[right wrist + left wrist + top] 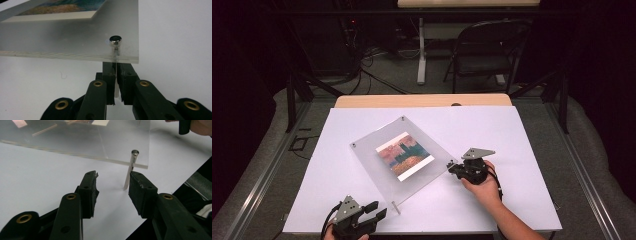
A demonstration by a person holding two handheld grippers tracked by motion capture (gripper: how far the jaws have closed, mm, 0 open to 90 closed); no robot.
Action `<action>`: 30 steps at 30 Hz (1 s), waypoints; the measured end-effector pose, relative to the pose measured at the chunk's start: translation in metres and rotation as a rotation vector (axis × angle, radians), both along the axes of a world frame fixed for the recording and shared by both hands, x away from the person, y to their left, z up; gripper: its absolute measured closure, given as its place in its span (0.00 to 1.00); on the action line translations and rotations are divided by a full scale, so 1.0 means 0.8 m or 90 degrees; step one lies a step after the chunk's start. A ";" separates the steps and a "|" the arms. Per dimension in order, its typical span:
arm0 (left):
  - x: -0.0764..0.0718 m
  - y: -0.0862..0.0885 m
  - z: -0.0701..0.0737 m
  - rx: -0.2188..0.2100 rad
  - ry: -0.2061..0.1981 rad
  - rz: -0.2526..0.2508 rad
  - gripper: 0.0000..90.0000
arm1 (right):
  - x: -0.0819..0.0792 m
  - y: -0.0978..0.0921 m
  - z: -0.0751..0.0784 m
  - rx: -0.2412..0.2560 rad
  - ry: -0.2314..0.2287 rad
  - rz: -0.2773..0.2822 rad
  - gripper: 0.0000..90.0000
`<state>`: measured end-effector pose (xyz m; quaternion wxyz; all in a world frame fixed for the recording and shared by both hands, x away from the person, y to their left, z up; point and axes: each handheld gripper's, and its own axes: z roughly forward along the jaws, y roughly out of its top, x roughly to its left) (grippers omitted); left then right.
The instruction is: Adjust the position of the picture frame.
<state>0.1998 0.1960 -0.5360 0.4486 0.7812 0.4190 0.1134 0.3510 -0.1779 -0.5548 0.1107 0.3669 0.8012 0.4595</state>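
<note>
Two clear plastic sheets sandwich a small picture [404,156], and this frame [377,170] lies slightly raised on the white table [512,130], turned so its corners point toward us and away. We see thin metal pegs through its corners, each with a rounded silver cap. Our right gripper [453,165] is at the frame's right corner, jaws pinched shut on the peg [115,75] that hangs below the sheet there, its cap [115,40] sitting on top. The near corner's peg [130,171] stands upright, leaning a little, just ahead of our left gripper [112,183] and close beside its right-hand jaw. That gripper is the nearer one to this peg; its jaws gape wide and hold nothing. We judge the next move to be nudging the left gripper sideways until the peg sits between the jaws, then closing.
</note>
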 end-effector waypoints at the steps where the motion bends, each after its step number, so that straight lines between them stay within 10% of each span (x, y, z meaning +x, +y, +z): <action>1: 0.000 -0.001 -0.001 0.001 0.000 -0.004 0.64 | 0.002 -0.001 0.003 0.006 -0.002 -0.003 0.94; 30: 0.020 -0.040 -0.013 -0.057 0.024 -0.018 0.85 | 0.000 -0.001 0.017 0.042 0.019 -0.005 0.93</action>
